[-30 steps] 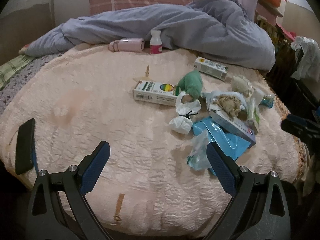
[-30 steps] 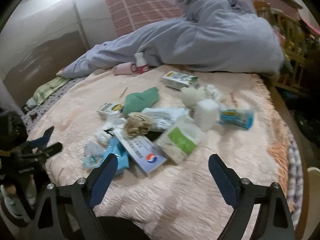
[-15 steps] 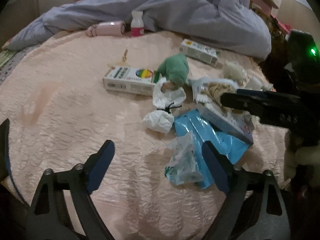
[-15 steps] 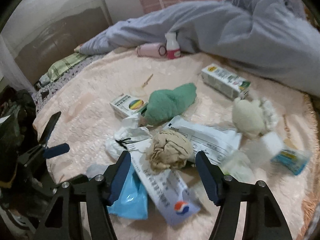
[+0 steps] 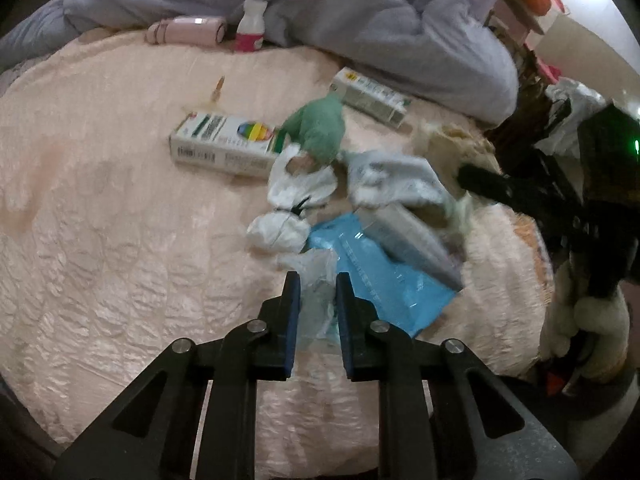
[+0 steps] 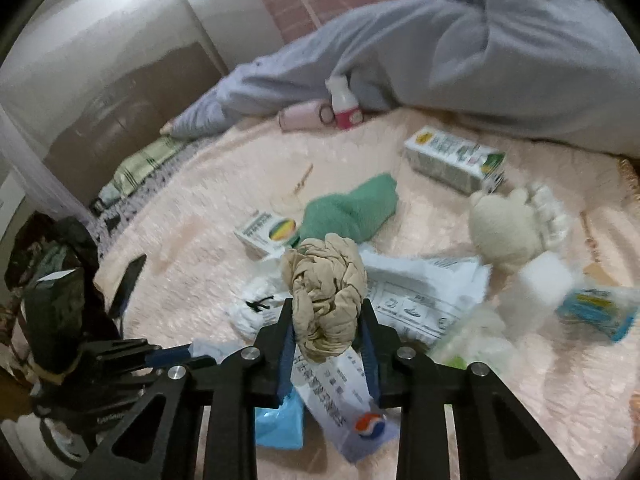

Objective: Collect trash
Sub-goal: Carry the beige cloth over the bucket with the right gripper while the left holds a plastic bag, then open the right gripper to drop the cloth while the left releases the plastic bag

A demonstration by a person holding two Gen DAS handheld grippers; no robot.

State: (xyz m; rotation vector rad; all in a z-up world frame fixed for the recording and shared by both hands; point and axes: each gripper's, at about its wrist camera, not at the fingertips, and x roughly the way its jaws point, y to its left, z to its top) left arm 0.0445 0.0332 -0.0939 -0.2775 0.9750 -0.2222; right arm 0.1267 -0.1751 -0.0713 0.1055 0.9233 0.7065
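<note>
Trash: a loose heap lay on the pink quilted bedspread, toward its right half in the left wrist view, much of it blurred.
Duvet: a grey duvet was bunched along the far edge, cut off by the frame's top.
Blue bag: a flat blue plastic bag lay partly under a long white packet whose print could not be read.
Green cloth: a rolled green cloth overlapped one end of a printed carton.
Left gripper: the left gripper had just been closing and its fingers were pinched narrow on a clear crinkled wrapper, at the blue bag's near edge.
Right gripper: the right gripper had just been closing and clamped a crumpled beige wad, paper or cloth I could not tell, above the white packet.
Bottle: a small white bottle with a pink label stood upright against the duvet, beside a pink cylinder lying on its side.
</note>
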